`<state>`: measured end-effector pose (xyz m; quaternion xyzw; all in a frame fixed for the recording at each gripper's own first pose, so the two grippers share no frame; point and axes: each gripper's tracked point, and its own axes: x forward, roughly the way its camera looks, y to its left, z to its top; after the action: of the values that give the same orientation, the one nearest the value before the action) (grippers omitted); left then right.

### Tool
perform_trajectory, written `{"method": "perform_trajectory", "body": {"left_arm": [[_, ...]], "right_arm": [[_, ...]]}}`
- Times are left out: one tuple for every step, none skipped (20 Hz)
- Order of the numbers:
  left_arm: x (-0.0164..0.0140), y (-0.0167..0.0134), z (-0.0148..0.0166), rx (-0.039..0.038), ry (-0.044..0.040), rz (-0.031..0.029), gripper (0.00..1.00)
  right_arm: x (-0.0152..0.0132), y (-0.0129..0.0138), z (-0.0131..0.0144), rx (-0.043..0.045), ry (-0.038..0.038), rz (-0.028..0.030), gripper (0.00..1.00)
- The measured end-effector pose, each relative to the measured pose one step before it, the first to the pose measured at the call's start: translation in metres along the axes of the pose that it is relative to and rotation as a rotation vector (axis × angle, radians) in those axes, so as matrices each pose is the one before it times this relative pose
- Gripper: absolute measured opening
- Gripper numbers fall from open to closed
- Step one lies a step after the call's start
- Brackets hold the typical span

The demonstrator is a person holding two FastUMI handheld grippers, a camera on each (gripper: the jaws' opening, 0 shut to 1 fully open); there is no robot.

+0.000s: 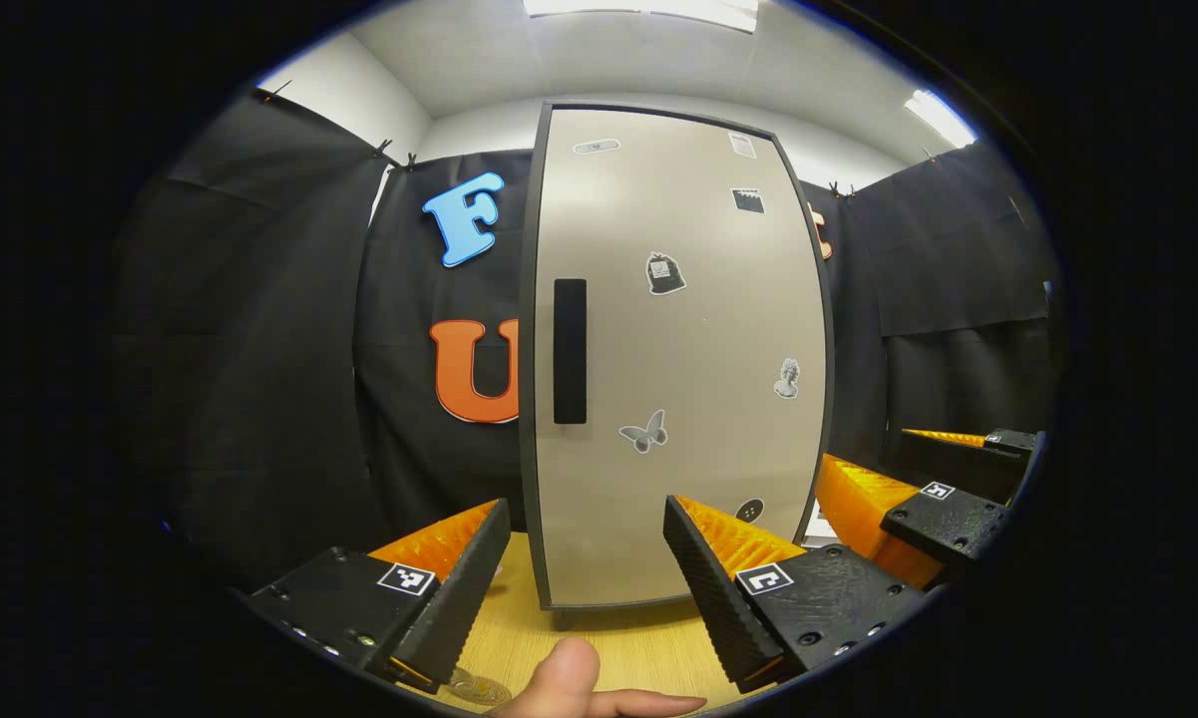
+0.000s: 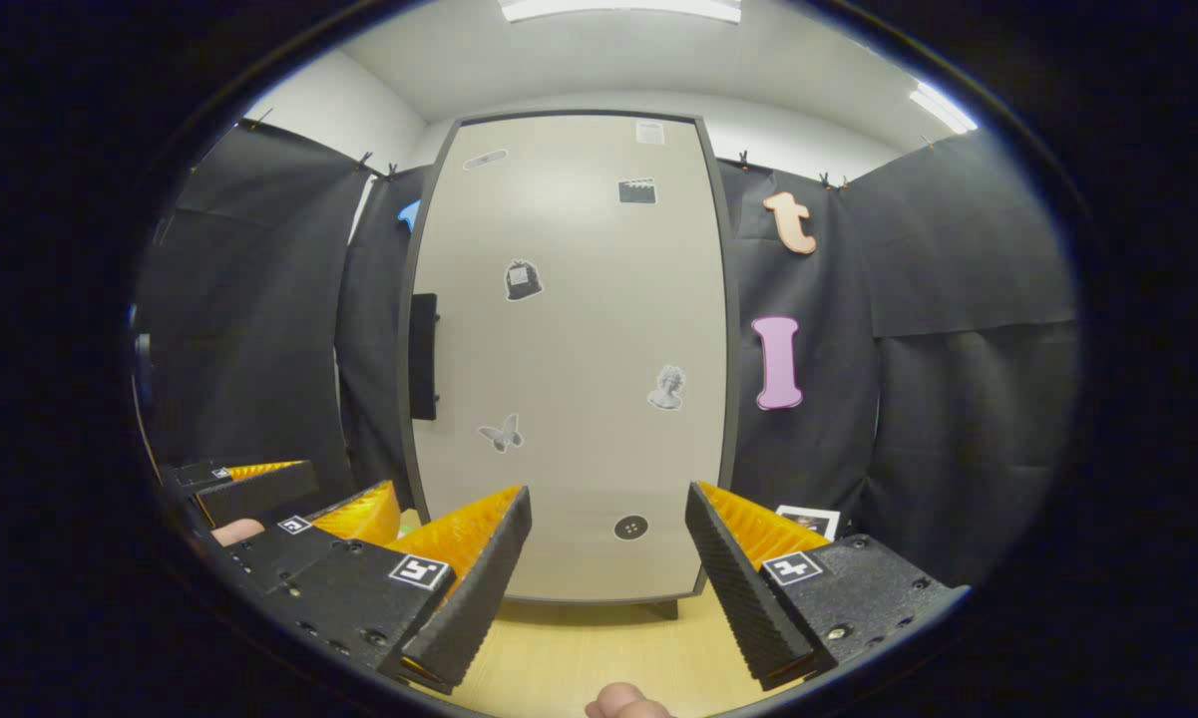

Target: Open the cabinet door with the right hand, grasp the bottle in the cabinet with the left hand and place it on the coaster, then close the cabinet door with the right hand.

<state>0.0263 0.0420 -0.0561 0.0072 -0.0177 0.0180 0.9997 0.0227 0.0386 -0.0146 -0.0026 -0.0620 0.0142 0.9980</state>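
Note:
A tall cabinet stands on the wooden table with its beige door (image 1: 678,349) shut, so the bottle inside is hidden. The door's black vertical handle (image 1: 570,351) runs along its left edge, also seen as handle (image 2: 423,356) in the right gripper view. My left gripper (image 1: 587,504) is open in front of the door's lower part, holding nothing. My right gripper (image 2: 607,491) is open too, facing the door (image 2: 569,349) a short way off. A round coaster (image 1: 479,688) lies on the table under my left finger.
The wooden table (image 2: 569,648) runs up to the cabinet's foot. Black cloth walls close in on both sides and behind. A small printed card (image 2: 808,521) lies right of the cabinet. The right gripper (image 1: 863,446) shows beside the left one, and a thumb (image 1: 569,678) is at the bottom edge.

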Motion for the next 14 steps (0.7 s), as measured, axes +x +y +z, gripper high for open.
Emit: {"method": "perform_trajectory", "body": {"left_arm": [[0.00023,0.00059,-0.00058,-0.00298,0.00156,0.00238,0.94],[-0.00091,-0.00017,-0.00055,-0.00276,0.00311,0.0016,0.94],[-0.00034,-0.00021,-0.00078,-0.00184,0.00227,-0.00099,0.94],[0.00001,-0.00023,0.00002,-0.00048,0.00204,-0.00117,0.94],[-0.0001,0.0009,-0.00006,-0.00052,0.00046,-0.00078,0.94],[0.00004,-0.00006,0.00073,-0.0005,-0.00219,-0.00026,0.94],[0.00054,-0.00045,-0.00031,0.00042,0.00032,-0.00203,0.94],[-0.00068,-0.0005,-0.00006,-0.00182,-0.00134,0.00111,0.94],[-0.00027,0.00063,-0.0011,-0.00761,0.00167,0.00645,0.94],[0.00049,-0.00119,-0.00242,-0.01464,0.00429,-0.00417,0.94],[0.00053,0.00078,-0.00289,-0.00549,0.00719,0.00756,0.94],[0.00002,0.00244,-0.00262,-0.00039,0.00752,0.01216,0.94],[0.00057,0.00105,-0.00283,-0.00339,0.00847,0.0028,0.94],[-0.00078,0.00224,-0.00149,-0.00631,0.00588,0.00257,0.95]], "right_arm": [[-0.00018,0.00048,-0.00024,-0.00235,0.00193,0.00068,0.99],[0.00056,0.00013,-0.00086,-0.00179,0.00125,0.00074,0.99],[0.00053,0.00011,0.0001,-0.00166,-0.00089,-0.00012,0.99],[-0.00085,-0.00038,0.00016,-0.00101,-0.00083,-0.00193,0.99],[0.00008,-0.00045,-0.00047,0.00077,-0.00086,-0.00191,0.95],[-0.00032,-0.00076,0.00045,0.00284,-0.00245,-0.00288,0.95],[-0.00099,-0.00098,0.0,0.00107,0.00019,-0.0037,0.95],[-0.00055,-0.00067,-0.00081,0.00235,-0.00063,-0.00214,0.95],[-0.00066,-0.00033,-0.00025,0.00304,-0.00084,-0.00108,0.95],[-0.00086,-0.00062,-0.00048,0.00186,0.00088,-0.00125,0.95],[-0.00063,0.00025,-0.00096,0.00048,0.00153,0.00091,0.95],[-0.00089,0.00013,0.00005,-0.0025,-0.00104,0.0005,0.95],[-0.00061,-0.0019,-0.00017,-0.00413,-0.00076,-0.00644,0.95],[-0.00099,-0.00146,-0.00013,-0.00236,-0.00094,-0.00465,1.0]]}}
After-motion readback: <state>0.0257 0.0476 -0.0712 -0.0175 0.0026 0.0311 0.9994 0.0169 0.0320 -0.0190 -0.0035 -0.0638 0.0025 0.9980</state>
